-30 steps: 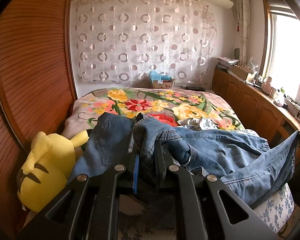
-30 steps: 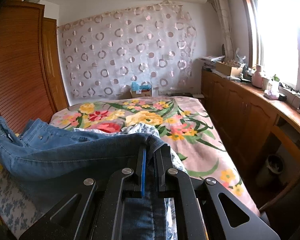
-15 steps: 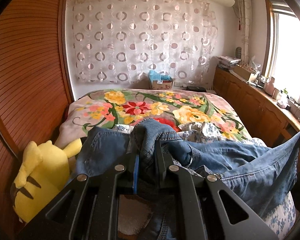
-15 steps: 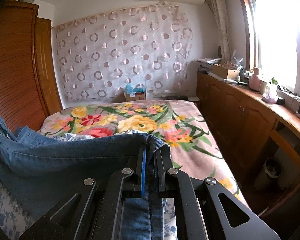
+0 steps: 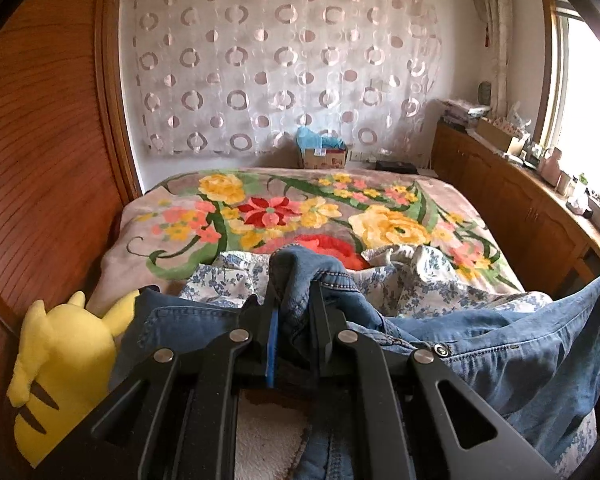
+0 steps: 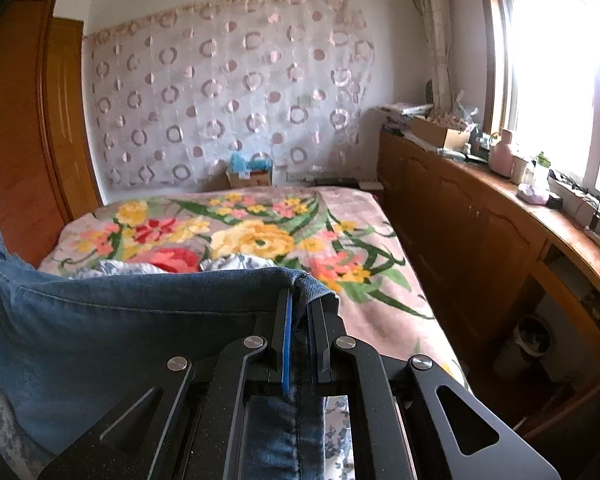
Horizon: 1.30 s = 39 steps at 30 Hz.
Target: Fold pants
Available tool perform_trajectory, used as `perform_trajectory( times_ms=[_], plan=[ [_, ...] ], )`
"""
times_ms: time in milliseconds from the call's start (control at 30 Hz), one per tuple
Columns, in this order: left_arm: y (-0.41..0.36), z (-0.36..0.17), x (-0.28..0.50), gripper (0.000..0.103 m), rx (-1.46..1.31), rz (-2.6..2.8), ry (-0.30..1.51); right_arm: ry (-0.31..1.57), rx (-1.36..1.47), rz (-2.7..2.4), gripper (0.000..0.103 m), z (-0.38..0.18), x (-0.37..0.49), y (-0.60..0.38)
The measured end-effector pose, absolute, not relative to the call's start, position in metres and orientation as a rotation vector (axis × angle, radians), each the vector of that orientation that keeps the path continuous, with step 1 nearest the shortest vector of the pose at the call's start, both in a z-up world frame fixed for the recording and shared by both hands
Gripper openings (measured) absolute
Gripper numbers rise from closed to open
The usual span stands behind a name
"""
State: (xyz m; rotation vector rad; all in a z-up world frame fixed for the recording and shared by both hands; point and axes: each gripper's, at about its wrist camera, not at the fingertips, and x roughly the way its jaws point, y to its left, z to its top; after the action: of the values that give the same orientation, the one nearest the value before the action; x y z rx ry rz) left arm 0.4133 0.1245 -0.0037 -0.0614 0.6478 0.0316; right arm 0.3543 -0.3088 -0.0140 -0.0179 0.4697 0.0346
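Jeans [image 5: 500, 344] dragged back w/ both tools; L tool [image 5: 294, 300], R tool [image 6: 300, 300] clamp denim, stretched left-right.

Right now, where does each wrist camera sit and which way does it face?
Left wrist: on the left gripper, facing up the flowered bed blanket; its fingers pinch the blue denim pants, yellow plush toy at left.
Right wrist: on the right gripper, same heading, pinching the pants' other end, wooden cabinets at right.
Shared: pants, blanket, circle-patterned curtain.
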Motion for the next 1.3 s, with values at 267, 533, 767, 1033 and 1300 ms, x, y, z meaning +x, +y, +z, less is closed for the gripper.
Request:
perform_trajectory(
  times_ms=[267, 533, 767, 1033, 1300],
  plan=[
    [0.128, -0.025, 0.425, 0.033, -0.084, 0.027, 0.759, 0.584, -0.033, 0.03, 0.006, -0.028, 0.387, -0.293],
    [0.137, -0.019, 0.391, 0.071, -0.082, 0.0, 0.765, 0.607, -0.003, 0.024, 0.039, -0.01, 0.389, -0.298],
    [0.139, 0.0, 0.367, 0.076, -0.081, -0.008, 0.706, 0.611, 0.028, 0.039, 0.043, -0.013, 0.373, -0.307],
    [0.144, -0.024, 0.342, 0.076, -0.077, 0.011, 0.74, 0.655, 0.04, 0.09, 0.052, -0.016, 0.339, -0.312],
    [0.139, -0.045, 0.321, 0.076, -0.047, 0.02, 0.766, 0.728, 0.087, 0.079, 0.058, -0.026, 0.3, -0.337]
  ],
)
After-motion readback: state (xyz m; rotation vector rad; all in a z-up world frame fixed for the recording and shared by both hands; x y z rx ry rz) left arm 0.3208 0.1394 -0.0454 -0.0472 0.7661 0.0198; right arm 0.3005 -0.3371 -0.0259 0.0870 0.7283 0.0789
